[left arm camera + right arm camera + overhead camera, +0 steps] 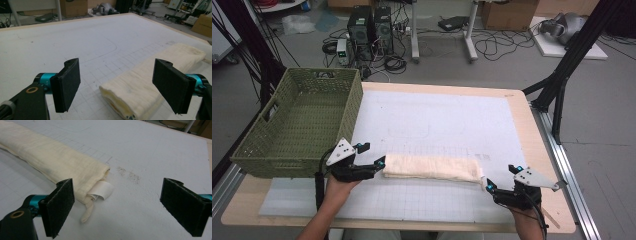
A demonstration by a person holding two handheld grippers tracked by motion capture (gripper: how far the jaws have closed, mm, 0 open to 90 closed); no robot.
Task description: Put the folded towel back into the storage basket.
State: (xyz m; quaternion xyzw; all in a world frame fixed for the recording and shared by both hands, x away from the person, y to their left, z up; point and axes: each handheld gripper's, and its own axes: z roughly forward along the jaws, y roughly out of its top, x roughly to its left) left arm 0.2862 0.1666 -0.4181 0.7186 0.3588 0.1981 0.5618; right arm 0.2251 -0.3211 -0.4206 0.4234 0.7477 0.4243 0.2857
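A cream cloth (432, 168), folded into a long narrow roll, lies across the white mat near the table's front. My left gripper (371, 155) stands open at the roll's left end; in the left gripper view the cloth's end (135, 92) lies between the two black pads without touching them. My right gripper (501, 181) stands open just off the roll's right end. In the right gripper view the cloth (50, 157) ends beside the left pad (60, 207), with a white label (101, 190) and a loose corner sticking out. Nothing is held.
A green woven basket (267, 130) stands at the table's left, close behind my left hand. The white gridded mat (452, 125) covers most of the wooden table. Computers, cables and table legs lie on the floor beyond the far edge.
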